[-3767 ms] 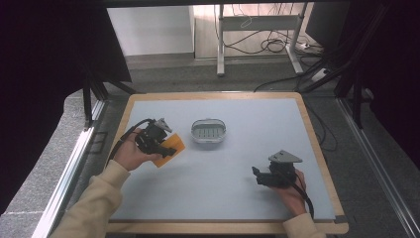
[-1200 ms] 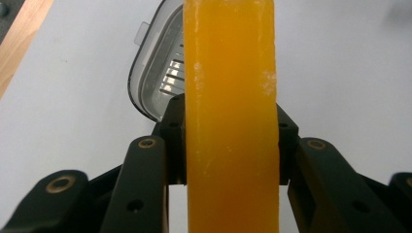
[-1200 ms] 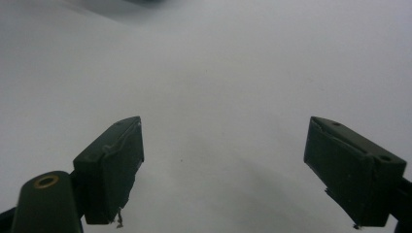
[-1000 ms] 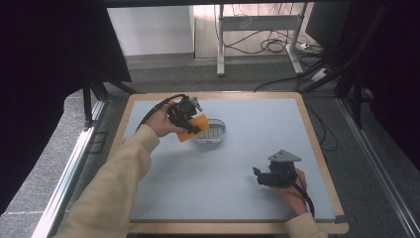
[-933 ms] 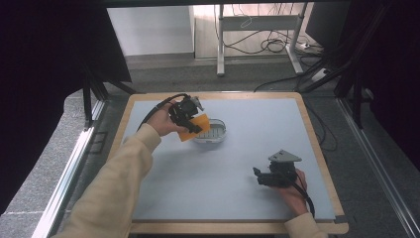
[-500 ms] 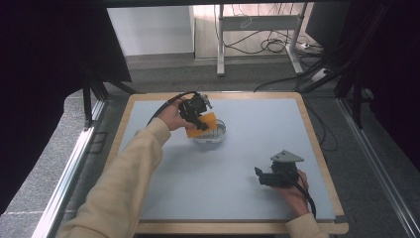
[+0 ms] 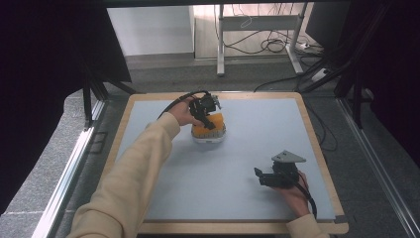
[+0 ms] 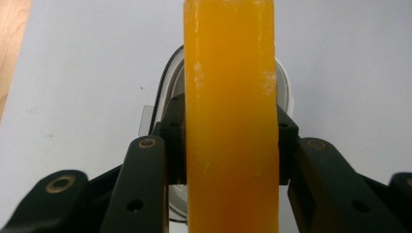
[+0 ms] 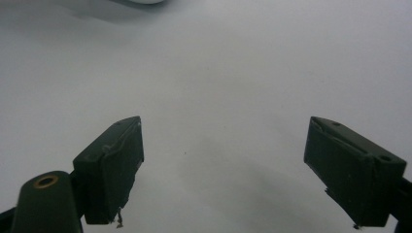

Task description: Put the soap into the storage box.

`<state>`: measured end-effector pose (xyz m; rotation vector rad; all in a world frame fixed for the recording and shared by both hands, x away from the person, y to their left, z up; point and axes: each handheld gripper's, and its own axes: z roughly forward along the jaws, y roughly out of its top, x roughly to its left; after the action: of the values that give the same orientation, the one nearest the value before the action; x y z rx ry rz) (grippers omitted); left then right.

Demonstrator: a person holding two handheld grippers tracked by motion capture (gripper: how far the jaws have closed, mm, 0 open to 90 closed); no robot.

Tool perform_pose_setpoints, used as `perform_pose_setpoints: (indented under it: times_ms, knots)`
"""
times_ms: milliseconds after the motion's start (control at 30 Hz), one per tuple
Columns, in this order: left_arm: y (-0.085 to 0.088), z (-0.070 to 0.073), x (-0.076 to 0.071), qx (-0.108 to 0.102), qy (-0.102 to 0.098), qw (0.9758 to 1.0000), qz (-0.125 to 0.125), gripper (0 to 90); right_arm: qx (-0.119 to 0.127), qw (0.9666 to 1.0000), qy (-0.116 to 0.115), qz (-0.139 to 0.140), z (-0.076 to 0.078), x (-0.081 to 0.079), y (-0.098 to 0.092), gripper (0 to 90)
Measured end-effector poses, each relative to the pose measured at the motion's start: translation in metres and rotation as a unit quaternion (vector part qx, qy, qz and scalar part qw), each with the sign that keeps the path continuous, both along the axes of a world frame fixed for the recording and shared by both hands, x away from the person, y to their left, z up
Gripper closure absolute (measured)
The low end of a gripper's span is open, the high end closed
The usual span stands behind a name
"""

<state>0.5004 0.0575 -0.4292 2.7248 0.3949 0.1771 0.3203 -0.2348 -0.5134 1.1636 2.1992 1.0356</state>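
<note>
Two grippers over a grey-blue mat (image 7: 148,163) on a wood-edged table (image 7: 317,148): left gripper (image 7: 207,110) pinches an orange bar (image 8: 228,121) above the white dish (image 7: 209,137). Right gripper (image 7: 262,176) rests spread, nothing between. Dark curtains, cables on floor (image 7: 277,44) behind.

On the surface (image 7: 223,183), a small dish (image 7: 209,137) sits a little left of the middle, toward the far side. The left tongs (image 7: 210,120) hang over it, reaching in from the left, and a soap bar (image 7: 208,124) stands on edge between their jaws, directly above the dish; in the left gripper view the bar (image 8: 228,116) runs up the middle with the dish rim (image 8: 167,87) behind it on both sides. The right tongs (image 7: 258,175) rest on the surface near the front right corner, well apart from the dish, pointing left. Beyond the far edge stands a desk frame (image 7: 257,29) with cables on the floor beneath.
</note>
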Motion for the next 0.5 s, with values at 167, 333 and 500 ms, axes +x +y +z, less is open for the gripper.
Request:
perform_pose_setpoints:
  times_ms: [167,333,500]
  knots:
    - [-0.001,-0.006,0.004,0.008,0.006,0.9999,-0.002,62.2,0.000,1.0000,-0.003,0.000,0.000,0.000,-0.001,14.7]
    - [-0.002,-0.012,0.006,0.013,0.010,0.9998,-0.006,62.1,0.000,1.0000,-0.003,-0.001,0.000,-0.001,-0.001,14.7]
    - [-0.006,-0.017,0.007,0.011,0.014,0.9998,-0.013,62.0,-0.004,1.0000,-0.002,0.000,0.000,-0.001,0.000,14.7]
